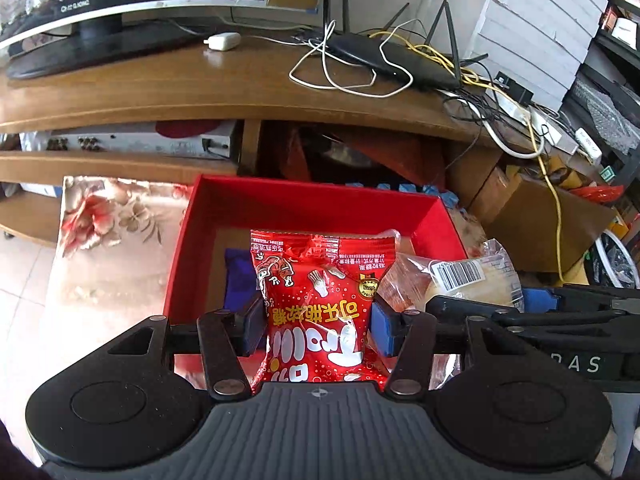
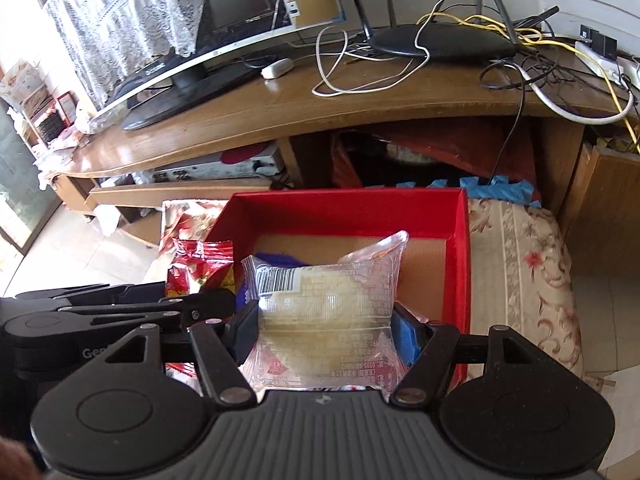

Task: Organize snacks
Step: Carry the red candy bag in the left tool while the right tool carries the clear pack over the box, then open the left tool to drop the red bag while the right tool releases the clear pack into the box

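Over the open red cardboard box point(image 1: 304, 208), whose brown floor showed in the right wrist view, both tools hung side by side with a snack apiece. The left gripper point(image 1: 316, 326) was clenched on a glossy red candy packet printed with white lettering point(image 1: 316, 300), its blue pads pressing the packet's two sides while the crimped top stood up toward twelve o'clock. At about three o'clock of that packet, the right gripper point(image 2: 326, 330) was clenched on a clear plastic-wrapped pale pastry with a barcode label point(image 2: 324, 300), pinched at its lower half, the sealed top corner pointing to one o'clock. A dark blue item point(image 2: 276, 258) lay inside the box behind the pastry; what it was could not be told. The box sat on a floral beige cloth point(image 2: 520, 264). Beyond it, toward twelve o'clock, ran a curved brown wooden desk point(image 1: 200, 92) carrying a black monitor point(image 1: 80, 8) draped with white lace, a black router with antennas point(image 1: 396, 60) and tangled white and yellow cables point(image 1: 340, 76).
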### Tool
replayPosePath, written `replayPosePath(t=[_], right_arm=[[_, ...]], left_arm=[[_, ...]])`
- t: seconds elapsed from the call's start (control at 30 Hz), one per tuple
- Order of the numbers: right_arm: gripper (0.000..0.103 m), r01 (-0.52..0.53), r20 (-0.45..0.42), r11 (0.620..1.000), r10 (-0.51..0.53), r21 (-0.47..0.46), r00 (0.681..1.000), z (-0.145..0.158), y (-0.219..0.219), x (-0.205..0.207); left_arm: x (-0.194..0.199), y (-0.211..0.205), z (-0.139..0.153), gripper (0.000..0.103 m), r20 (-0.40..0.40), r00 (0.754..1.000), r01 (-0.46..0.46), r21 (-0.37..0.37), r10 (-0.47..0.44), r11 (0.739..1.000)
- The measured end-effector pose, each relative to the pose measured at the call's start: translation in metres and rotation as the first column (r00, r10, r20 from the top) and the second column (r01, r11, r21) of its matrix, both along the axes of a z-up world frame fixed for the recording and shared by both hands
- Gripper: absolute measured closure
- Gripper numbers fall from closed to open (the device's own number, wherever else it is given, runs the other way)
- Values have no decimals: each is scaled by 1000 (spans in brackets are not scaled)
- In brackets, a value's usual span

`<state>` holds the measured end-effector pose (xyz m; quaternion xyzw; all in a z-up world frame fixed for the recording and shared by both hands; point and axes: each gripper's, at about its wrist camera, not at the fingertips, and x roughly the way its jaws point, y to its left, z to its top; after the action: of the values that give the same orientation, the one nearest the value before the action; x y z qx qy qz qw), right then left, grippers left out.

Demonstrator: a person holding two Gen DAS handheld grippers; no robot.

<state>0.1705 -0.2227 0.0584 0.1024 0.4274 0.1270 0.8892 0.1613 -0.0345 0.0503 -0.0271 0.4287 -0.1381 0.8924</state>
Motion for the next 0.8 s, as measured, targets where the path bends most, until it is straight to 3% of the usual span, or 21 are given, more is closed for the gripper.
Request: replayPosePath(t=[0.33, 0.8], right_arm=[[39, 21, -19, 1000, -21, -20, 1000, -21, -2, 38], [39, 15, -74, 996, -22, -88, 997, -56, 4, 62]], left_arm=[[36, -10, -17, 44, -5, 1000, -29, 41, 29, 999], [61, -13, -53, 44, -94, 993, -59, 81, 67, 995]])
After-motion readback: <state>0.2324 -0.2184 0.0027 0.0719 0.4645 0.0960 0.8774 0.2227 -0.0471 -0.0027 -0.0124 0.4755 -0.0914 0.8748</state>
